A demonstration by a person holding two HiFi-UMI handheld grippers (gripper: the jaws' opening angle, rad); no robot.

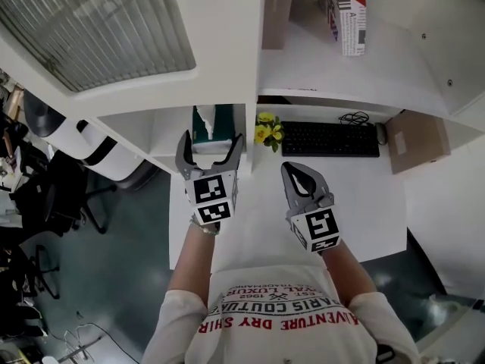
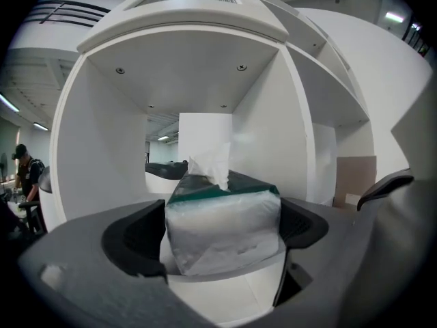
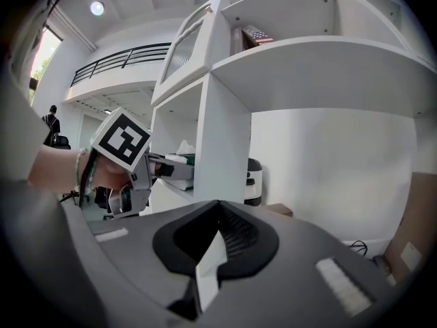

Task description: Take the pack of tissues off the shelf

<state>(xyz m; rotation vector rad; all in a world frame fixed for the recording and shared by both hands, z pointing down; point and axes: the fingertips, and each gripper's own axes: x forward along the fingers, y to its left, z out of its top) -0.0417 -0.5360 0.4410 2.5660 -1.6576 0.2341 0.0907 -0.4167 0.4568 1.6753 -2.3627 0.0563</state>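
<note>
The pack of tissues [image 1: 214,120] is clear plastic with a green top and a white tissue sticking up. It sits in an open white shelf cubby [image 1: 163,131]. My left gripper [image 1: 212,137] reaches into the cubby, open, with one jaw on each side of the pack. In the left gripper view the pack [image 2: 225,234] fills the space between the dark pads [image 2: 133,234], close to both. My right gripper [image 1: 292,167] is shut and empty over the white desk [image 1: 258,226], to the right of the left one. The right gripper view shows its closed jaws [image 3: 217,207] and the left gripper at the pack [image 3: 179,161].
A black keyboard [image 1: 330,139], a mouse [image 1: 381,133] and yellow flowers [image 1: 267,130] lie at the desk's back. A cardboard box [image 1: 417,141] stands at the right. A striped box [image 1: 350,14] sits on the upper shelf. Office chairs [image 1: 45,196] are on the floor to the left.
</note>
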